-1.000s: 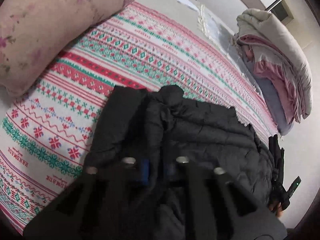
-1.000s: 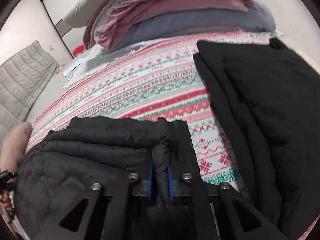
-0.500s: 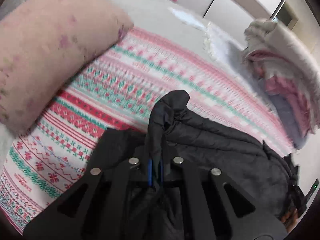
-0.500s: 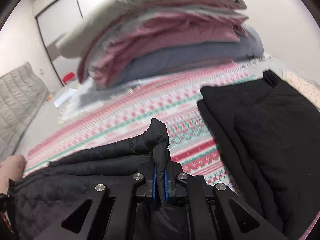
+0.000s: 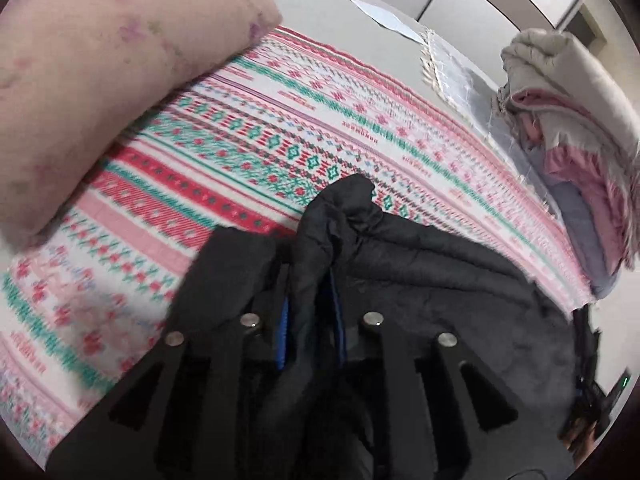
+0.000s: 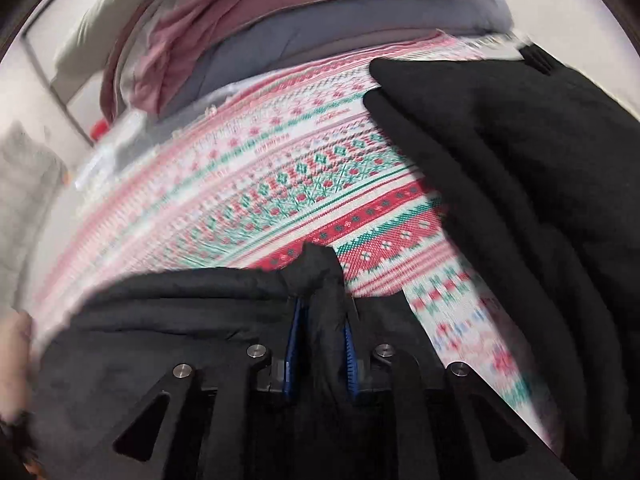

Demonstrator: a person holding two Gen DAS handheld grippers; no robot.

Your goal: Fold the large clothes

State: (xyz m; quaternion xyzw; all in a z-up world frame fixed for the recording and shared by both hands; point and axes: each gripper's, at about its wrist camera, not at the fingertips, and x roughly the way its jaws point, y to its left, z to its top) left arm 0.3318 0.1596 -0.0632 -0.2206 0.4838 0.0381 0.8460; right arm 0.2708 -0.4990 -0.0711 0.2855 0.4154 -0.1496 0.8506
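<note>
pillow (image 5: 100, 80) left, black garment (image 6: 520, 200) right of gripped jacket (image 5: 420, 272)

left tongs (image 5: 310, 320) | right tongs (image 6: 319, 344) | black frames | blue pads | silver screws

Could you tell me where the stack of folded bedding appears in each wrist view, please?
Left wrist: the stack of folded bedding sits at the right edge, beyond the black jacket.
Right wrist: it spans the top.
Shared landmark: the patterned blanket.
</note>
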